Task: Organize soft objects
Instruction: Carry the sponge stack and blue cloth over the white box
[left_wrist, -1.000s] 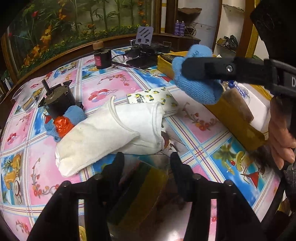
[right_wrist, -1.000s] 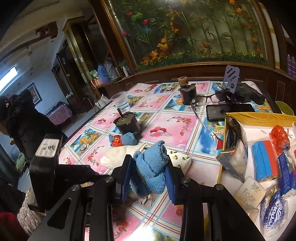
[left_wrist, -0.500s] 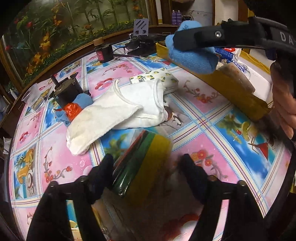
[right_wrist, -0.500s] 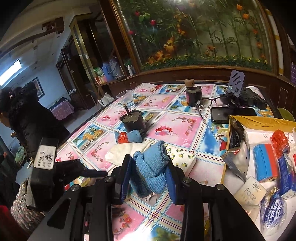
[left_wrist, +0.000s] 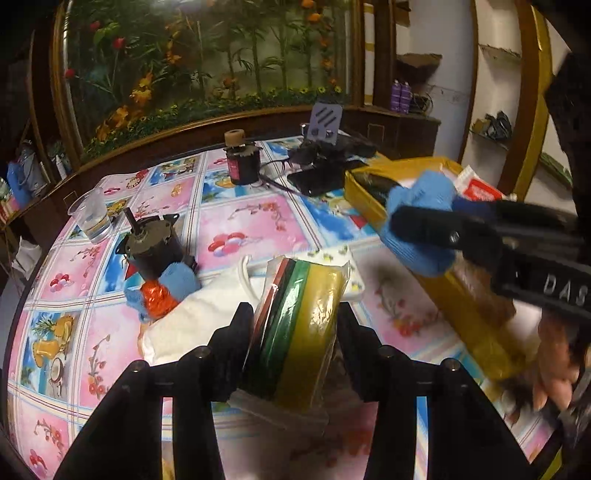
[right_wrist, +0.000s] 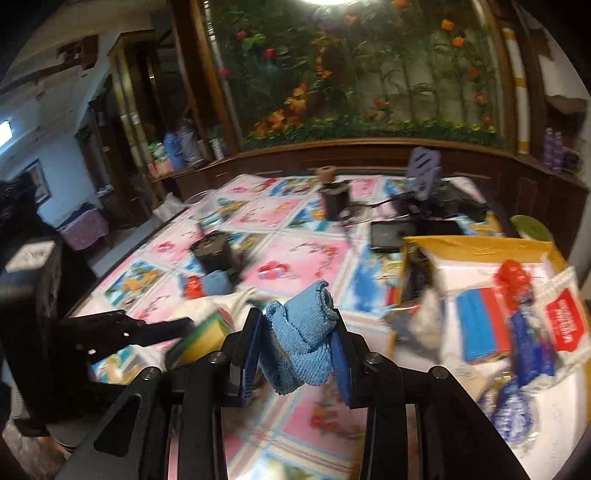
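My left gripper (left_wrist: 294, 314) has a plastic-wrapped pack of yellow, green and red sponges (left_wrist: 314, 332) upright between its fingers. Its jaws are closing, and both pads touch the pack's sides. My right gripper (right_wrist: 297, 317) is shut on a rolled blue cloth (right_wrist: 303, 343) and holds it above the table. In the left wrist view, that blue cloth (left_wrist: 417, 206) hangs by the near rim of the yellow box (left_wrist: 369, 195). A white sock (left_wrist: 199, 317) lies on the table just behind the sponge pack.
The yellow box (right_wrist: 480, 245) at right holds several packets and cloths. A small motor (left_wrist: 151, 251) stands at left, with a blue cloth and an orange bundle (left_wrist: 162, 295) against it. A plastic cup (left_wrist: 92, 218), a dark spool (left_wrist: 242, 166) and a phone (left_wrist: 317, 181) sit further back.
The left jaws have narrowed onto the sponge pack, which now stands upright and higher between them. The right gripper still holds the blue cloth and has shifted a little towards the box.
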